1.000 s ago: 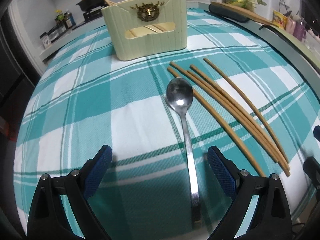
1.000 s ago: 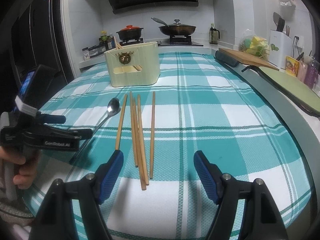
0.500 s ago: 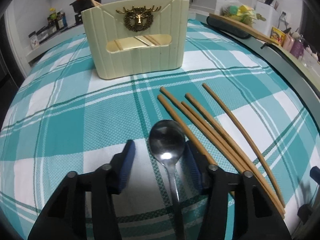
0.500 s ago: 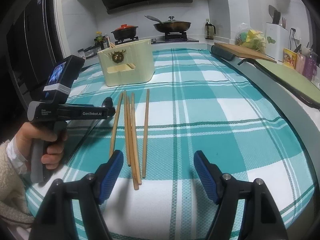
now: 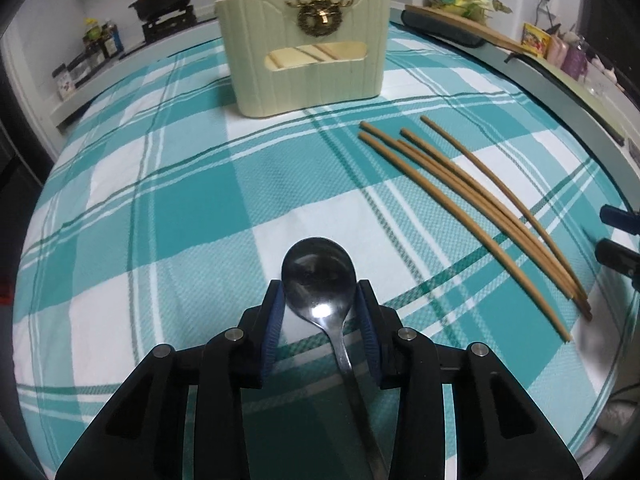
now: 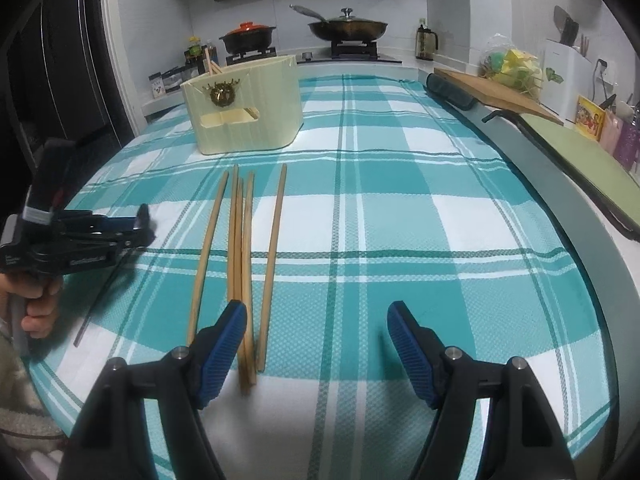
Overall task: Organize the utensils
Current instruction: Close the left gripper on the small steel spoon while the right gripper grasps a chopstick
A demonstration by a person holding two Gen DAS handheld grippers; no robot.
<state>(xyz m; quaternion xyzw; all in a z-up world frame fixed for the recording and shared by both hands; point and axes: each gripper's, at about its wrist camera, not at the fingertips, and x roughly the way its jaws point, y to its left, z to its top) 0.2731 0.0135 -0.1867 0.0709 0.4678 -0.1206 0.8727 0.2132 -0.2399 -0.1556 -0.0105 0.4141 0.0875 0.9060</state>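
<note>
left tongs (image 5: pixel 320 308) — clenched on spoon (image 5: pixel 319 280) bowl; right tongs (image 6: pixel 316 340) — released beside chopsticks (image 6: pixel 240 248)

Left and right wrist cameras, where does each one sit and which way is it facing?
Left wrist: on the left gripper, facing the holder; its fingers clamp the spoon.
Right wrist: on the right gripper, fingers apart, over the chopsticks; the left hand shows.
Shared: holder, chopsticks, plaid tablecloth.

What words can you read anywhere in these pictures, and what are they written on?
No words can be read for certain.
White lettering on the side of the left gripper: too blurred to read.
Yellow packet on the counter: print too small.
Jar labels by the stove: too small.
</note>
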